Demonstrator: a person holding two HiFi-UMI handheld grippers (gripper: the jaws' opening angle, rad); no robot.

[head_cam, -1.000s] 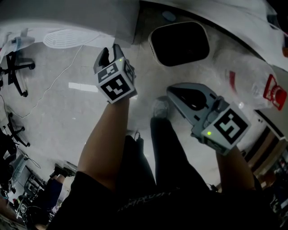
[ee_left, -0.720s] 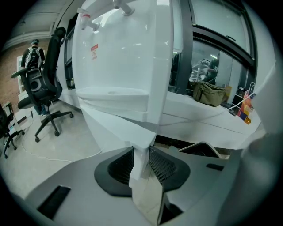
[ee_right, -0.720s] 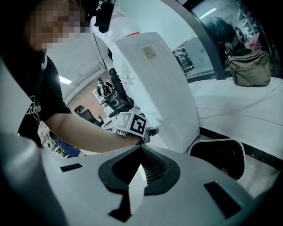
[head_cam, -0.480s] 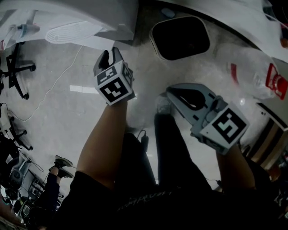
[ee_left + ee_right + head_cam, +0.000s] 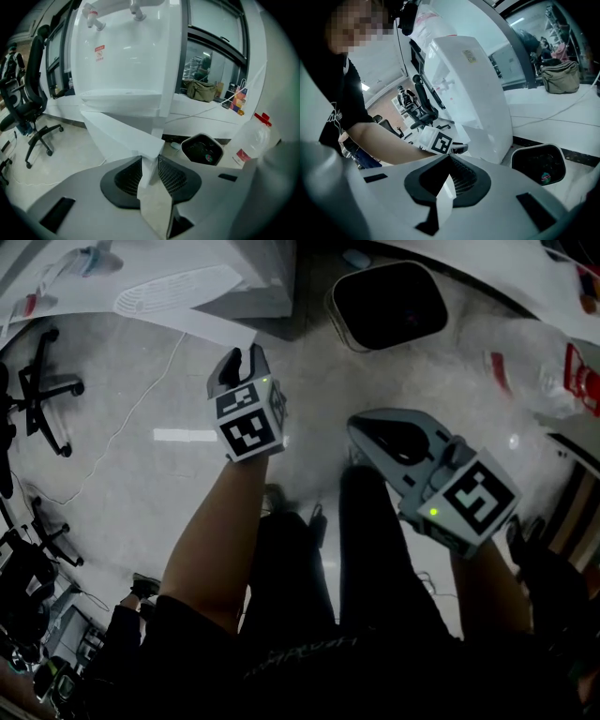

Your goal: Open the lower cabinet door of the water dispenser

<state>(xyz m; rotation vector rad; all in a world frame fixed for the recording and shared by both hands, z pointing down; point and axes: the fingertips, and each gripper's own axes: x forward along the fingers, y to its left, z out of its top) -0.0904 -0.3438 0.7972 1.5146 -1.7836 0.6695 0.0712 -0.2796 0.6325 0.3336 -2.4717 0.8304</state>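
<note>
- Forward and down reaches the bare left forearm [image 5: 211,540]. Its left claw [image 5: 151,159] is clenched on the free edge of the lower cabinet door [image 5: 117,131], which stands swung out from the base of the water dispenser [image 5: 126,56]. The jaws have just been closing, with the door edge between them.
- The right claw [image 5: 450,161] hangs beside it above the floor [image 5: 141,474], pinched together on nothing and apart from the dispenser.
- The left gripper view shows two taps [image 5: 93,11] high on the dispenser's front, which the head view does not. The right gripper view catches the left arm side-on, its marker cube [image 5: 439,140] at the door. The head view shows the person's legs [image 5: 375,549].
- Counted: one black bin [image 5: 202,150] and one clear water bottle [image 5: 251,140], both beside the dispenser.
</note>
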